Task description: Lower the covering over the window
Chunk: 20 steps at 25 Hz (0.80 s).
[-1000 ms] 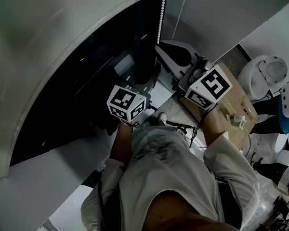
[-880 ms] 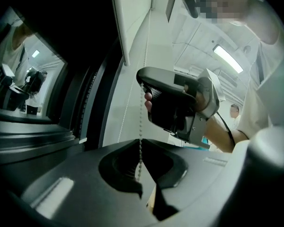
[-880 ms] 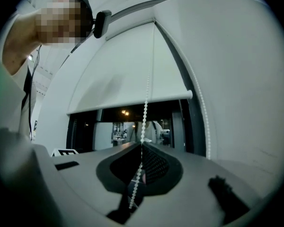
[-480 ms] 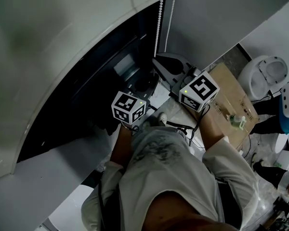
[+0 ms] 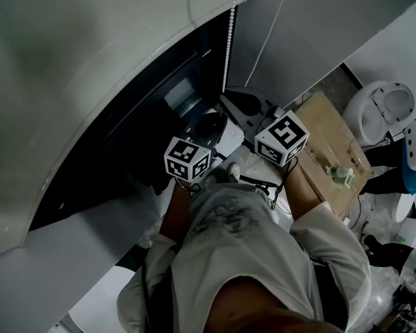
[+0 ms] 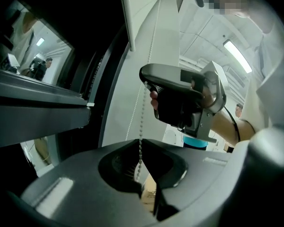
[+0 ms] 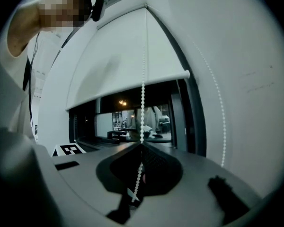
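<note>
At window (image 7: pixel 128 119), beaded cord (image 7: pixel 142 98), smooth white blind (image 7: pixel 118 65)

The head view looks steeply down over the person (image 5: pixel 249 255) onto the white roller blind (image 5: pixel 90 82) and dark window pane (image 5: pixel 125 137). The left gripper view, close along its jaws, faces sideways to the right gripper (image 6: pixel 149 79). The right gripper view faces the window head-on. All three share the white bead chain (image 5: pixel 228 47).
</note>
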### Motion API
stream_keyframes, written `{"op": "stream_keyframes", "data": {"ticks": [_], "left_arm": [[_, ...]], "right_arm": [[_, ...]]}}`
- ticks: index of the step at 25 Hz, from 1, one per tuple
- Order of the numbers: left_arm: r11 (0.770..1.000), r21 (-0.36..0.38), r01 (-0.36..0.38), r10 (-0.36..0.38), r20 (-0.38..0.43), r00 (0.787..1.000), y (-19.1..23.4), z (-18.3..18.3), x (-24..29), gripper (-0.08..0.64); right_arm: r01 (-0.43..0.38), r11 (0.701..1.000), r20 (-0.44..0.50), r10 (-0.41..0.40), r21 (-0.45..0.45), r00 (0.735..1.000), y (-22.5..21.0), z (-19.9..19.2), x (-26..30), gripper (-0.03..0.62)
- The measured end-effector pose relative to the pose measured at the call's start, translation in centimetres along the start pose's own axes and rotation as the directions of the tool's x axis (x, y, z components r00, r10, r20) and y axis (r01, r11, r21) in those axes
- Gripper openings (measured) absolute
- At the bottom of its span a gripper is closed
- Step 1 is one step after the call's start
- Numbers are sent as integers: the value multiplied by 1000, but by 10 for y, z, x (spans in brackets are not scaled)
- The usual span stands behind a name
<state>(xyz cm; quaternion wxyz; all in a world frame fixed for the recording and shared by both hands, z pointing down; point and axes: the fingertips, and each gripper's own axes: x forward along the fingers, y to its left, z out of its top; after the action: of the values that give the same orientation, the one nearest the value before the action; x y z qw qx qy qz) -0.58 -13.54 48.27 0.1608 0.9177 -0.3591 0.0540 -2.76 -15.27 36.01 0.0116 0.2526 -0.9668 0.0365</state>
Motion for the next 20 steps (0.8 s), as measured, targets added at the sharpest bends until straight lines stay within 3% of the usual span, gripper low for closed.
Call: {"op": "stream_keyframes", "data": {"ticks": [2,4,7,13,20], "left_arm": [[1000,-12,-18,19,15,1000,2,3,-6,27],[1000,-30,-5,6,44,999,-1,15,-18,83],[1000,-14,12,-10,124,992,-6,54,-38,124],[996,90,11,-37,288,957,-14,153,-52,130],[986,157,57,-114,383,917,-31,229,-41,120]], "right_arm": [[11,1000,2,-11,2,1000,-3,-1,-2,18],[21,1000,4,-21,4,1000,-5,-1,-4,18],[31,1000,8,-31,4,999,-6,-2,-7,18],[24,1000,10,-24,4,1000,-2,-2,-7,18],[14,1000,6,-14,-2,1000,5,-2,-8,18]]}}
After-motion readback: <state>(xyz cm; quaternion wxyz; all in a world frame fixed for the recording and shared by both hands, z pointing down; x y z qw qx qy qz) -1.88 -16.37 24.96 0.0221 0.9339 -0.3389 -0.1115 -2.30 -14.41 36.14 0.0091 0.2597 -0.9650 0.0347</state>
